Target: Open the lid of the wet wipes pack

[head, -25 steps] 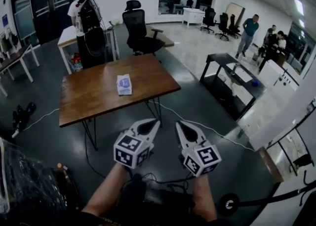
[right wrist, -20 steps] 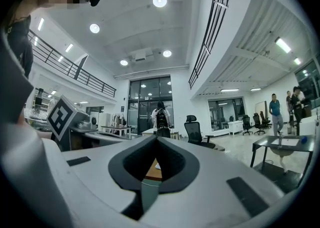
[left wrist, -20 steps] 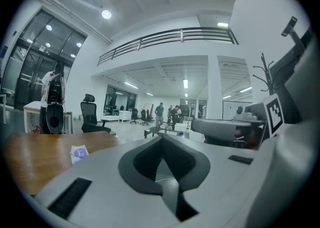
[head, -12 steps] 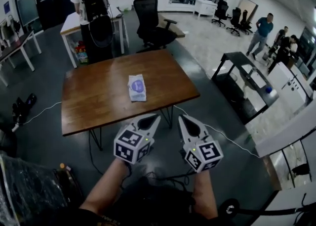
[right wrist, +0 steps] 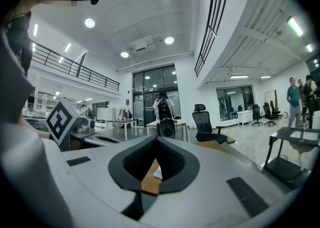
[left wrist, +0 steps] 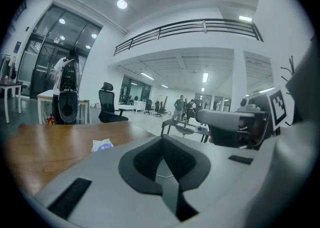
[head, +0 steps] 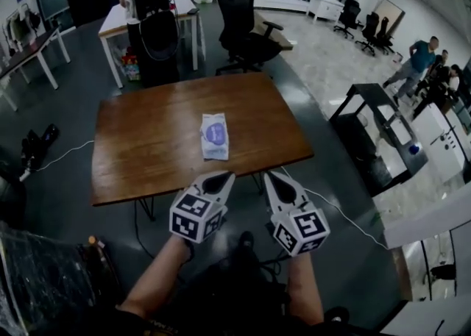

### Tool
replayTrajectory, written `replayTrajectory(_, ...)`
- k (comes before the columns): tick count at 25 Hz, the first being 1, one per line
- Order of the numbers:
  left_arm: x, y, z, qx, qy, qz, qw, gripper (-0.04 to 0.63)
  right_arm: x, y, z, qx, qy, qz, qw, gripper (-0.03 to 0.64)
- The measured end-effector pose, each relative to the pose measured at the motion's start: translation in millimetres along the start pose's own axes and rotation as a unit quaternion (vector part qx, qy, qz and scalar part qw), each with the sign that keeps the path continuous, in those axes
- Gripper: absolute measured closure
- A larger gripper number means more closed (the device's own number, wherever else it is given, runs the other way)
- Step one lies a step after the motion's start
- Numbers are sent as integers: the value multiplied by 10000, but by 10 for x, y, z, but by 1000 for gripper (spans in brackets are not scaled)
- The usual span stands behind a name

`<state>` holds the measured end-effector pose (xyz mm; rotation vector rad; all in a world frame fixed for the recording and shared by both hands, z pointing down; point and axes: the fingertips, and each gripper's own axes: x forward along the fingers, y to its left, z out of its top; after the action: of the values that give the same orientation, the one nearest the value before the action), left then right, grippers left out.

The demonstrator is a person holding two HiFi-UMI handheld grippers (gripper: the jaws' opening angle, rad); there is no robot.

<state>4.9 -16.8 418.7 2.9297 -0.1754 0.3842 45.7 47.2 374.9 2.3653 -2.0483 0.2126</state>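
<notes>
Setting: open office, wooden table (head: 147, 143) at centre frame.
Pack: wet wipes pack (head: 214, 136) lies flat mid-table, well above both grippers in the frame.
Jaws: left gripper (head: 220, 179) and right gripper (head: 273, 179) are both closed and empty.
Risk: an unpinned pack likely slides when the lid is pried; closed tips would only shove it.
Unclear: the lid tab is too small to make out, and each gripper view shows only a sliver of the pack.

Open-plan office.
Swivel chairs (head: 239, 15), white desks (head: 114, 24), a wooden worktop (head: 162, 143) and tall glass doors (right wrist: 142, 92).
</notes>
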Motion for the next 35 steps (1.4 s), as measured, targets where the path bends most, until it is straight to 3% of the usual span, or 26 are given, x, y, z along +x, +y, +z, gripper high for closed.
replayTrajectory(11, 797, 723, -146, 147, 209, 1053, 9941, 590, 931, -748, -360, 157, 293, 845, 9959, 606)
replayTrajectory(21, 1228, 1340, -485, -52, 943, 2051, 9742, 591, 1597, -1040, -851, -15, 1068, 1967, 9746, 606)
replayTrajectory(32, 1705, 1913, -941, -531, 1458, 2377, 9589, 588, 2087, -1172, -957, -195, 1627, 1977, 9665, 606)
replayTrajectory(35, 1887, 2018, -1012, -583, 1539, 2290, 9594, 491, 2257, -1206, -957, -358, 1761, 1918, 9648, 606)
